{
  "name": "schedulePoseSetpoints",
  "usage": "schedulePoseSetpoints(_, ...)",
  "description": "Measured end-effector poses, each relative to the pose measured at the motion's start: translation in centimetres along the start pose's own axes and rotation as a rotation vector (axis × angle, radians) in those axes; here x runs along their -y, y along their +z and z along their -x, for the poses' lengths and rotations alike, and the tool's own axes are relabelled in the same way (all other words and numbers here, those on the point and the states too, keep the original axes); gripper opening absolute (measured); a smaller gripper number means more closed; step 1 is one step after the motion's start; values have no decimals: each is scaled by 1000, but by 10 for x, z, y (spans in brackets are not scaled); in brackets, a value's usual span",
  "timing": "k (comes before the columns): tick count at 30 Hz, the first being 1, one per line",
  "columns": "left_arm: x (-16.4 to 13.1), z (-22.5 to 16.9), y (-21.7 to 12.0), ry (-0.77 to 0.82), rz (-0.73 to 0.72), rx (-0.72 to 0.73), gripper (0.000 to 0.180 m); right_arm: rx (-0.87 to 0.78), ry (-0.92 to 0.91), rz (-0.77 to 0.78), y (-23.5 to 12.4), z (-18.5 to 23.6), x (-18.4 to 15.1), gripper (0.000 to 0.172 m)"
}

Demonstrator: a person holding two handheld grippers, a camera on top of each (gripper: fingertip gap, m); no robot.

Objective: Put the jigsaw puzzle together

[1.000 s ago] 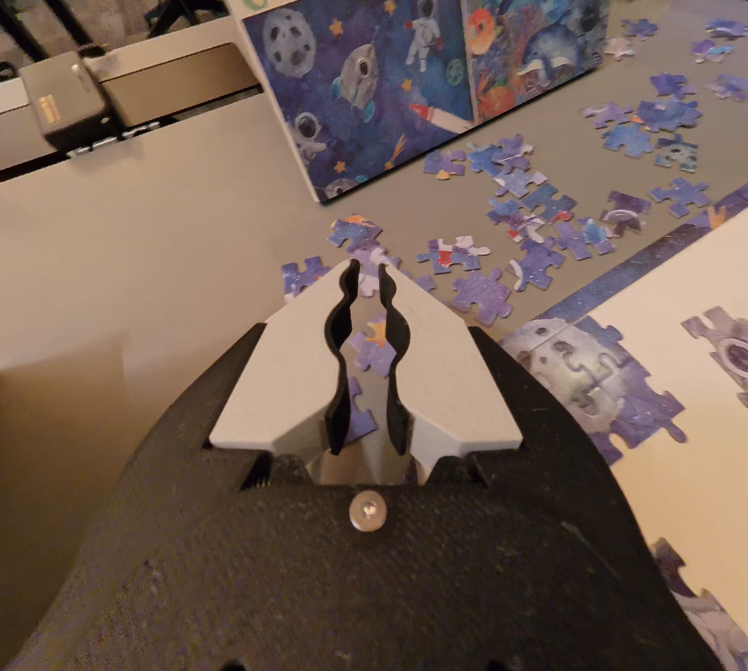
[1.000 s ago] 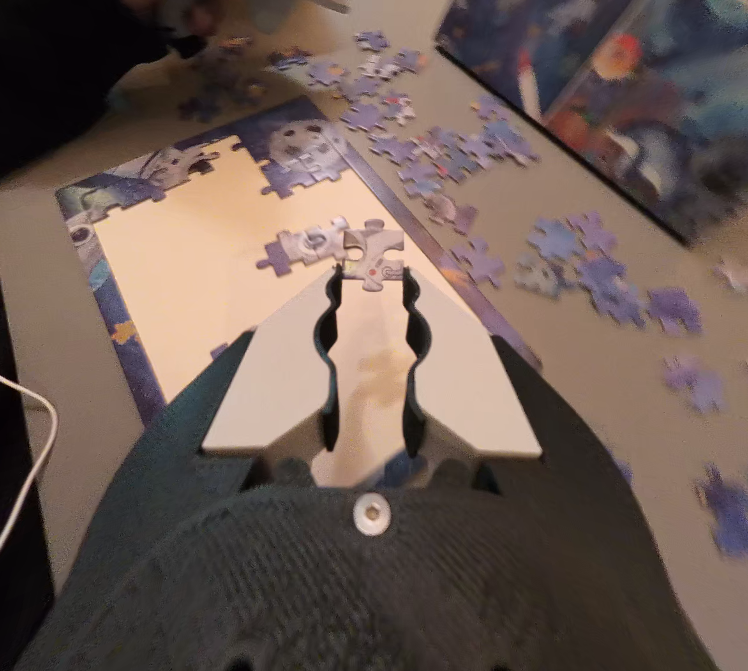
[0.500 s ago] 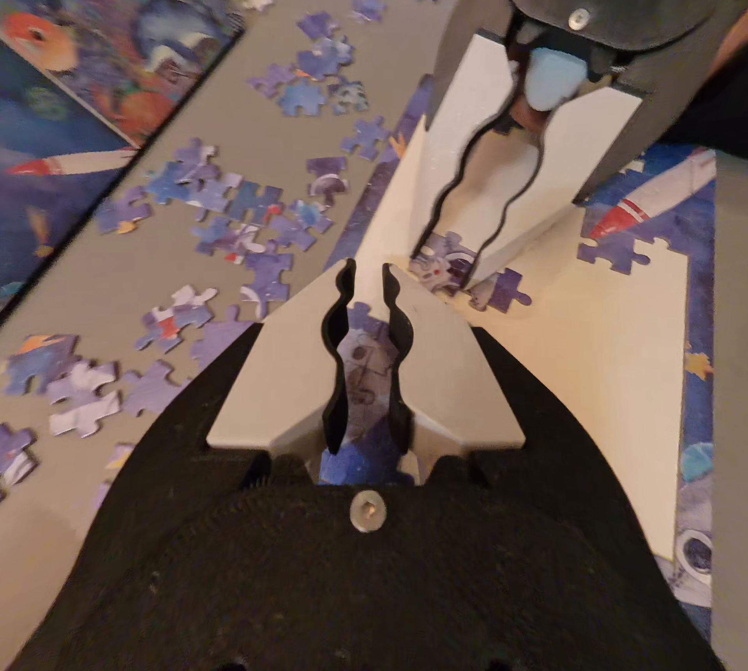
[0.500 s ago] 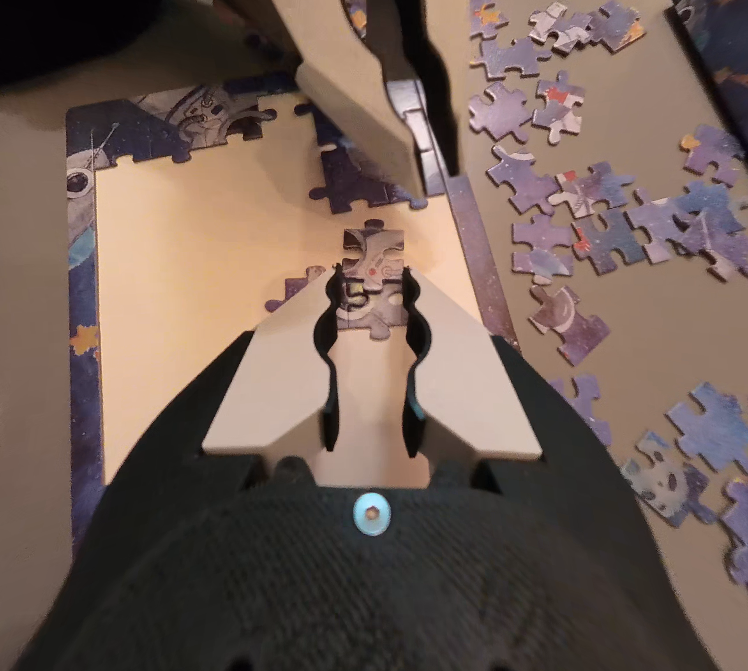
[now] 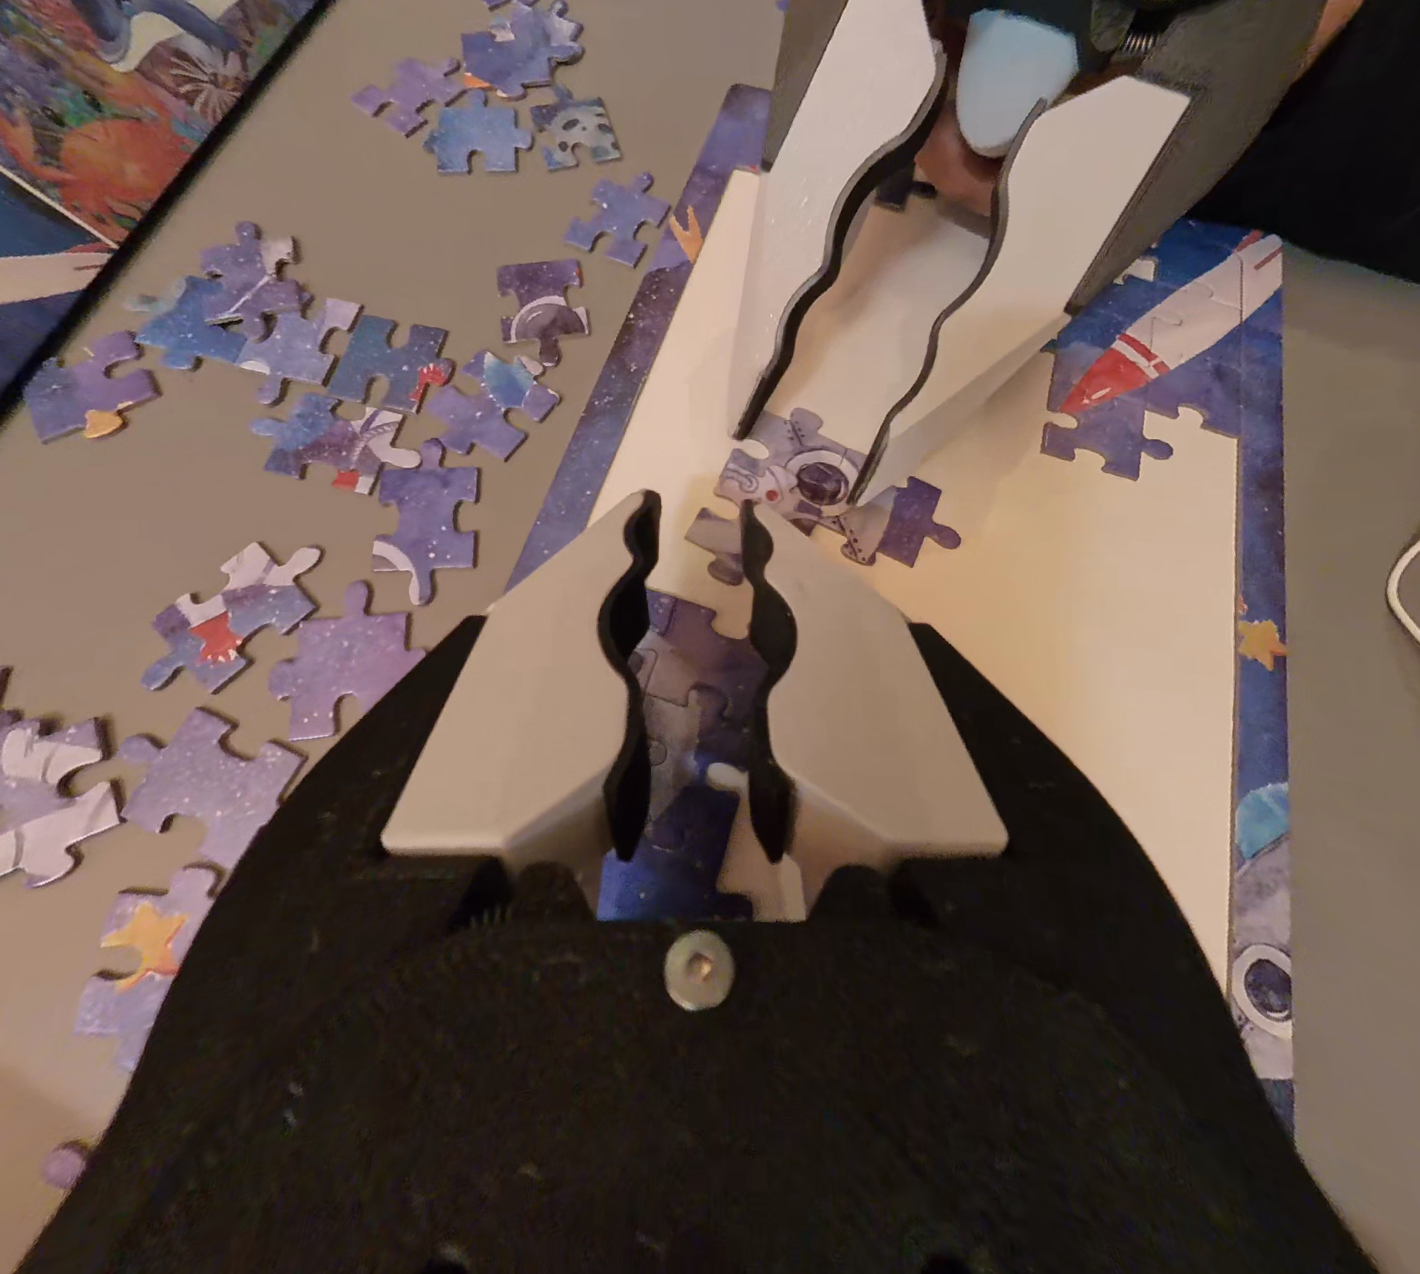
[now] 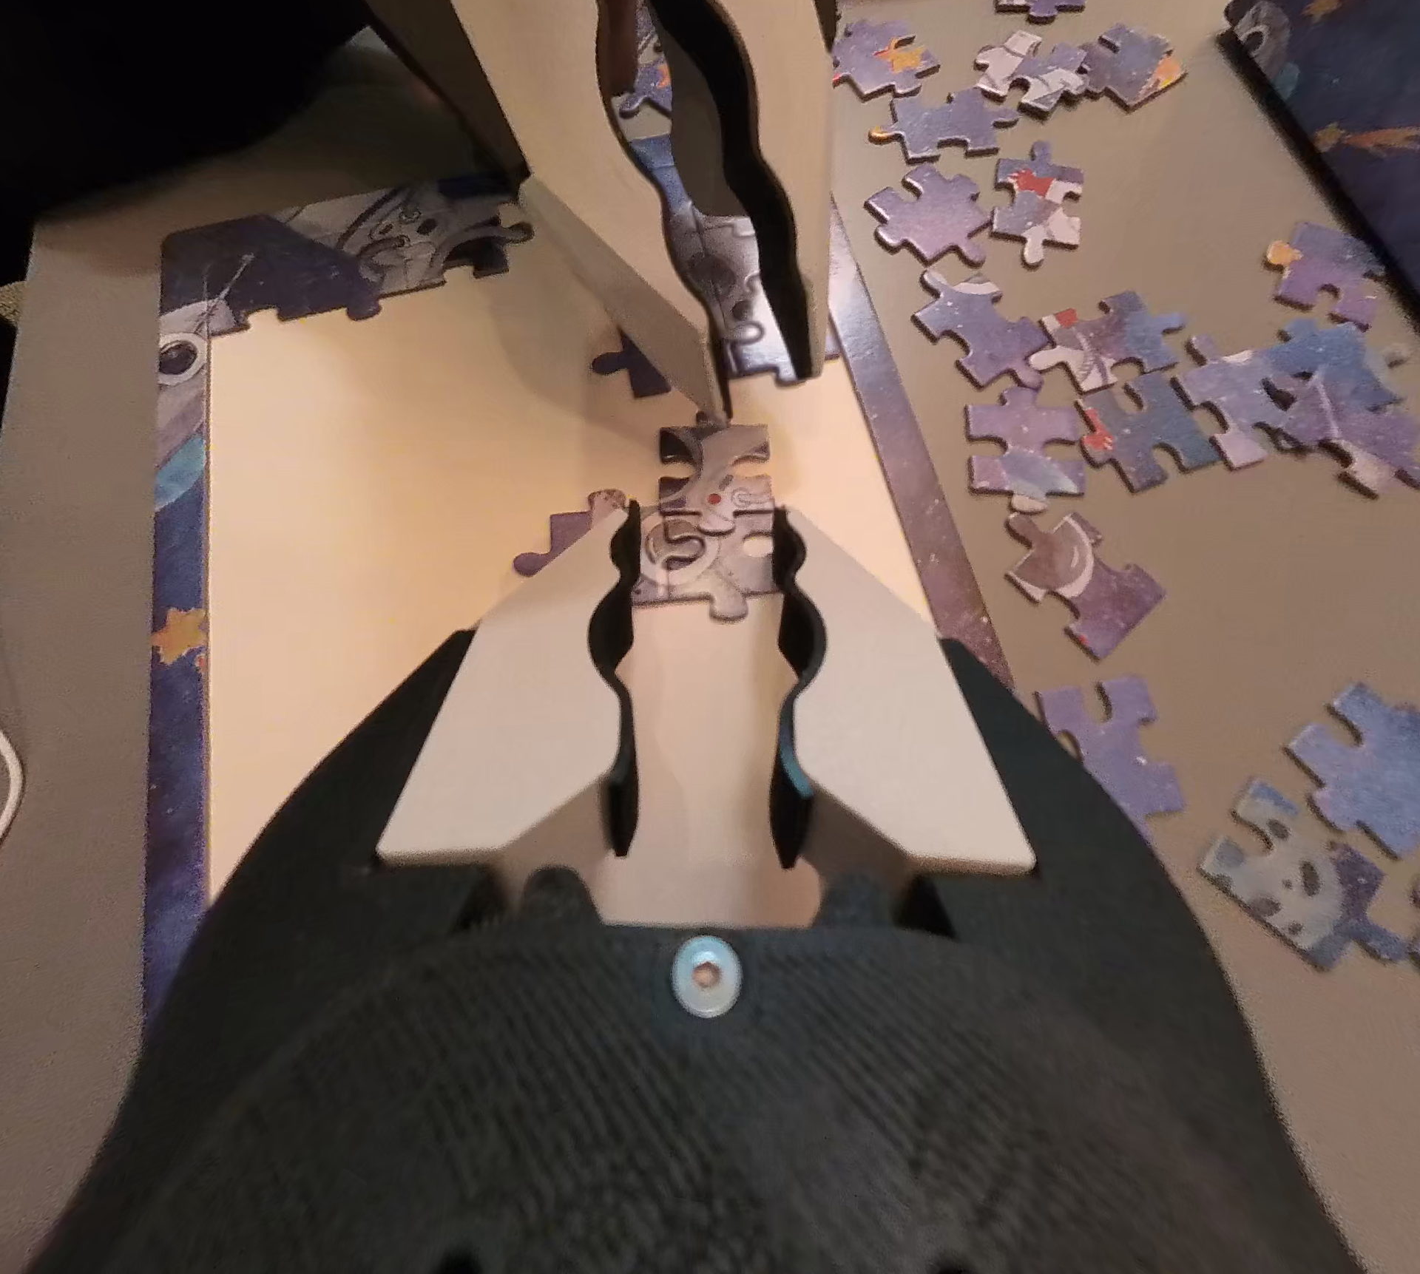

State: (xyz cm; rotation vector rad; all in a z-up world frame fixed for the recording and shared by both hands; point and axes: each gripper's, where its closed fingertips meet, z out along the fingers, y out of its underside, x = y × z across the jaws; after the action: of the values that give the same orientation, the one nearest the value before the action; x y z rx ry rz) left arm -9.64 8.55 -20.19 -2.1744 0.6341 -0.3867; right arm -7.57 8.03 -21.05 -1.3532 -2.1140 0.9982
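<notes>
Left gripper [image 5: 695,507] swinging in over puzzle board [image 5: 1076,622], jaws parting, empty | right gripper [image 6: 705,523] clamping grey piece [image 6: 711,546] | risk: fingertips nudging neighbours apart

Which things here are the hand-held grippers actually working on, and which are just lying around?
Being worked on:
- grey joined pieces on the puzzle board
- right hand-held gripper, a finger on either side of them
- left hand-held gripper, open, one fingertip at their edge

Lying about:
- loose purple pieces on the table
- picture box
- white cable
</notes>
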Motion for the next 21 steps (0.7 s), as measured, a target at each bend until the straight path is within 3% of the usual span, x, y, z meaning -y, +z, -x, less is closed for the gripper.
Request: schedulePoseSetpoints(21, -10, 2, 6, 24, 67, 29, 21, 10, -36, 19, 5, 9, -1, 20)
